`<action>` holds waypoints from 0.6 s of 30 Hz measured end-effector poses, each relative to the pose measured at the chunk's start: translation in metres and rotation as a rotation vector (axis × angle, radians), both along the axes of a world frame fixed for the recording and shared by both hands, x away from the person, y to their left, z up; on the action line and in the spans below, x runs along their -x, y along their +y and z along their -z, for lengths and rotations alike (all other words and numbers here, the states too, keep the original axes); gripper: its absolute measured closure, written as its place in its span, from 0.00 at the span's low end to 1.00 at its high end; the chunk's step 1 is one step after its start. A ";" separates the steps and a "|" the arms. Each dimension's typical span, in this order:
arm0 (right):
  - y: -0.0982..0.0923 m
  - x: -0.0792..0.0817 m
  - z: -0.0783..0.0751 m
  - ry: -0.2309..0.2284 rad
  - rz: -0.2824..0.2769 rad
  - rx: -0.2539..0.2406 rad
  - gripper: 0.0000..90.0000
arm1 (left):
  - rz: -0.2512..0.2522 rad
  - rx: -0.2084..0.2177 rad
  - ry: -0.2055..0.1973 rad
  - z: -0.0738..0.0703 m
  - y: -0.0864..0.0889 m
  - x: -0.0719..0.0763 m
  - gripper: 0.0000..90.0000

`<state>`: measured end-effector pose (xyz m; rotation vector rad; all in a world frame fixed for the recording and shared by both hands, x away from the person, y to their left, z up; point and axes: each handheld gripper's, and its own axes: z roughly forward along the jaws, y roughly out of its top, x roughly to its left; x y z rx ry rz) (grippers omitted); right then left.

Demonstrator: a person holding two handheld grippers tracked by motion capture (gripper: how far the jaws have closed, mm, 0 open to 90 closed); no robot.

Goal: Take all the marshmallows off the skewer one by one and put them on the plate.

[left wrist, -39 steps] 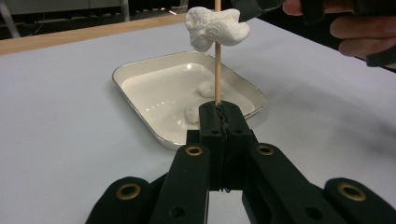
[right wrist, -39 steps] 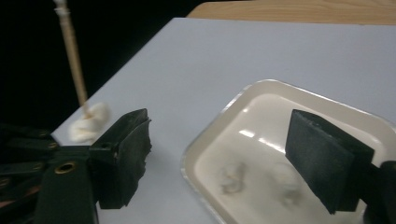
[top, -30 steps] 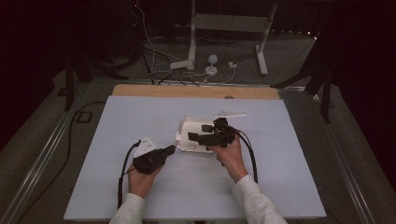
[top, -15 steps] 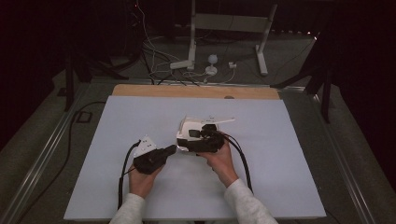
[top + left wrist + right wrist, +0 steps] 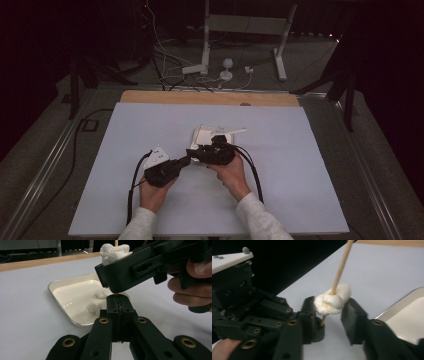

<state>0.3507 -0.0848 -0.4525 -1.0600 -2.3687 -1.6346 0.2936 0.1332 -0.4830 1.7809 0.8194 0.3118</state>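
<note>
Since prev frame my R fingers (image 5: 329, 315) slid left, just been closing on marshmallow (image 5: 333, 302), pads touching. L fingers (image 5: 117, 315) shut on skewer (image 5: 340, 267) base; stick runs up-right, frame center. Tray (image 5: 57, 287) behind, 2 more inside.

My table (image 5: 300, 165) is covered in a pale sheet, a wooden strip along its far edge — one white tray (image 5: 65, 291) sits directly on it, mid-table.

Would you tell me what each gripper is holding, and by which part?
The left gripper clamps the wooden skewer at its lower end. The right gripper has just been closing on the marshmallow threaded on that skewer, its jaws at the marshmallow's sides.
</note>
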 end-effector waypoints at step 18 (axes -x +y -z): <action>-0.004 0.003 -0.011 -0.022 0.039 -0.041 0.88 | 0.012 0.001 -0.024 -0.001 0.002 0.001 1.00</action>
